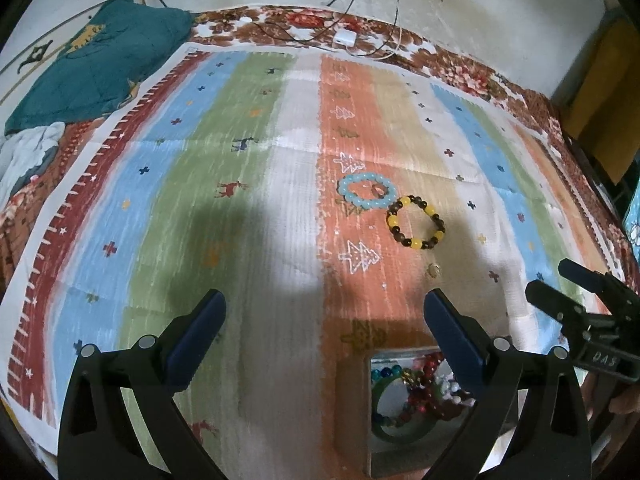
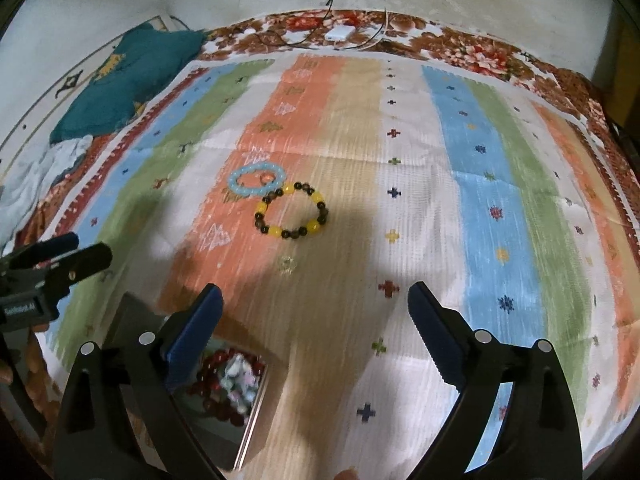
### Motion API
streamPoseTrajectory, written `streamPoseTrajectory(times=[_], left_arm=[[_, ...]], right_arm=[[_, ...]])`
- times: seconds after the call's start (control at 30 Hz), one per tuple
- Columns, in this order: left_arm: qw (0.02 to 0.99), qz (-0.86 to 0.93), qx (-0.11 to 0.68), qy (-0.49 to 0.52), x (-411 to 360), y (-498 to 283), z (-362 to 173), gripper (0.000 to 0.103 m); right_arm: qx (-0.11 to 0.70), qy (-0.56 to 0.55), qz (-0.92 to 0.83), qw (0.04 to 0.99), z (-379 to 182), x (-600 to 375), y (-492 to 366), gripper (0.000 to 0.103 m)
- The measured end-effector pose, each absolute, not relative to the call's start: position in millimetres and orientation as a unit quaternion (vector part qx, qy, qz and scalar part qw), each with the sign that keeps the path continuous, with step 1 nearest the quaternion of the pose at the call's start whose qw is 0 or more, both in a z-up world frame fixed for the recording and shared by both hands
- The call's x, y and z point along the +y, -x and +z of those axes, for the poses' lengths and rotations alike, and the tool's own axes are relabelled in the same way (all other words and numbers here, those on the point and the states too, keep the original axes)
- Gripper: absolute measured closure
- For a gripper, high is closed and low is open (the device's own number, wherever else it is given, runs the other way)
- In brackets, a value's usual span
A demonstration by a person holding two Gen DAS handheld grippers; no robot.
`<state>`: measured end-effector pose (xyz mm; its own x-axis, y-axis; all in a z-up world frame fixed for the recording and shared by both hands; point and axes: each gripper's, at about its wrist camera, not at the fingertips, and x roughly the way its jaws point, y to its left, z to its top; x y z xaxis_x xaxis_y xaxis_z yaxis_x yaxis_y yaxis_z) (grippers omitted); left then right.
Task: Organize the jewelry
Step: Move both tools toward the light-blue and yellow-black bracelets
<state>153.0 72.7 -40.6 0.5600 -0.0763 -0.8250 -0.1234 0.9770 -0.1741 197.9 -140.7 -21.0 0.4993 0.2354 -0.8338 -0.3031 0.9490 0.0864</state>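
Observation:
A light blue bead bracelet (image 1: 367, 191) (image 2: 257, 178) lies on the striped cloth (image 1: 248, 208), with a small ring (image 1: 377, 189) inside its loop. Touching it on the near right lies a yellow-and-dark bead bracelet (image 1: 416, 222) (image 2: 292, 211). Closer in rests a small pale ring (image 1: 434, 269) (image 2: 287, 263). A metal tin (image 1: 404, 404) (image 2: 224, 388) holding several bead bracelets sits just under the fingers. My left gripper (image 1: 324, 312) is open and empty, short of the bracelets. My right gripper (image 2: 316, 304) is open and empty as well.
A teal cloth (image 1: 104, 60) and a white garment (image 1: 32, 152) lie at the far left. A white charger (image 1: 346, 37) with cables rests at the far edge by the wall. The right gripper shows at the left view's right edge (image 1: 584, 300).

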Motion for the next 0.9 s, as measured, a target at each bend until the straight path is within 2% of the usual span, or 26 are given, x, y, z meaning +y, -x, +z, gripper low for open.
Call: streamPoseTrajectory(times=[0.2,0.53,0.9], left_arm=[[0.875,0.009,0.465,0.130,80,-166,-46,0.006],[0.885,0.010,0.456,0.088,78,-197,-57,0.006],[0.884,-0.010,0.459,0.089,77,-222,-72,0.006]], right_arm=[[0.485,0.016,0.145,0.862,-27,-146,-213,0.009],[0.492,0.020,0.132,0.860,-40,-142,-238,0.009],[0.493,0.014,0.129,0.861,-48,-140,-255,0.009]])
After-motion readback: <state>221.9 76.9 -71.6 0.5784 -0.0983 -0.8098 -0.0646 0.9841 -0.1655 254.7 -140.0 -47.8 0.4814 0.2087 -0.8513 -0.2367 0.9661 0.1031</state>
